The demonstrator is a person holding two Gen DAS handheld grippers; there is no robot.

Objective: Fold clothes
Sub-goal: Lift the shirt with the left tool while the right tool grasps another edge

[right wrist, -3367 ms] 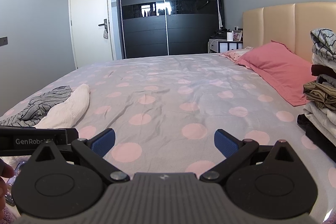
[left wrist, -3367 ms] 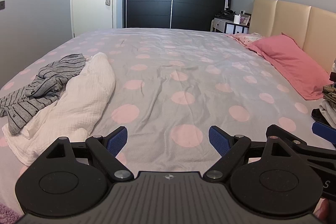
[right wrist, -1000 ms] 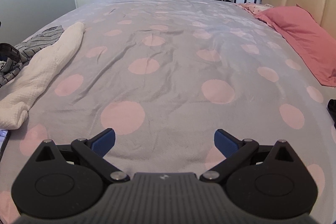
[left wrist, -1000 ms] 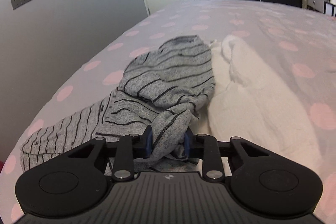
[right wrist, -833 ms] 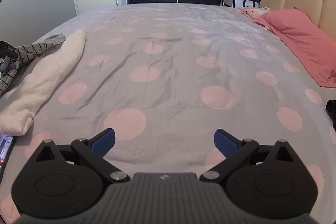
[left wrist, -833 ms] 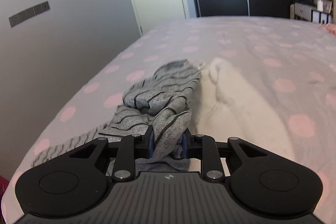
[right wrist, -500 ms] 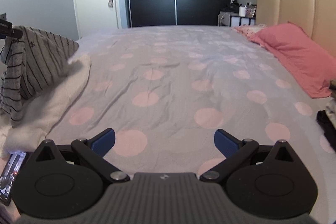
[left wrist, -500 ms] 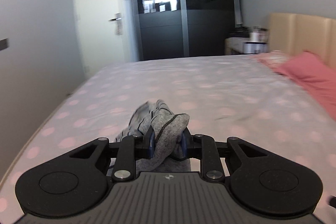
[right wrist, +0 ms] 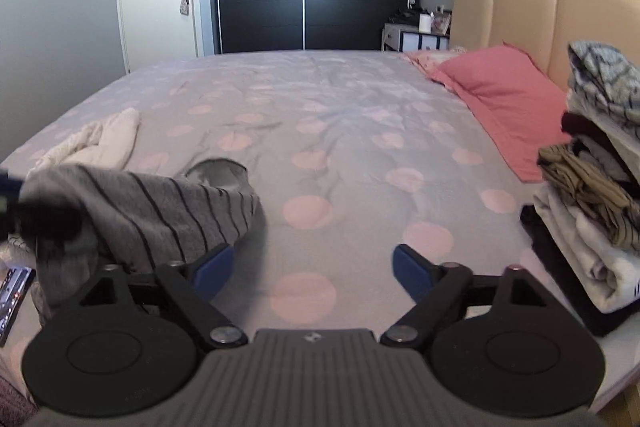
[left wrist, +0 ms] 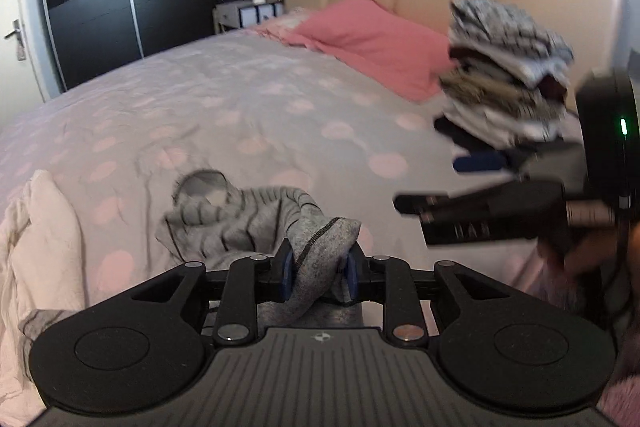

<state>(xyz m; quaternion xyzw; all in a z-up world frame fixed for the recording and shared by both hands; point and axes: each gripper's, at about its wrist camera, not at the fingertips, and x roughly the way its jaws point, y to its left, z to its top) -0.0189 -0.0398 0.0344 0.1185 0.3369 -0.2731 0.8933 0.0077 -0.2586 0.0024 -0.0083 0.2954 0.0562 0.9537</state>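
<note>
Polka-dot bed fills your view, a stack of folded clothes at its right edge beside the pink pillow. Your left gripper has its jaws clamped on the grey striped garment, which trails onto the bed. Your right gripper has just been closing its jaws, though they stand wide with nothing between them

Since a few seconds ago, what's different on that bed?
The left tongs closed on the striped top and dragged it off the white cloth toward the middle of the bed. The right tongs hold nothing; they have just been closing a little. The white cloth, pink pillow and folded stack stayed put.
</note>
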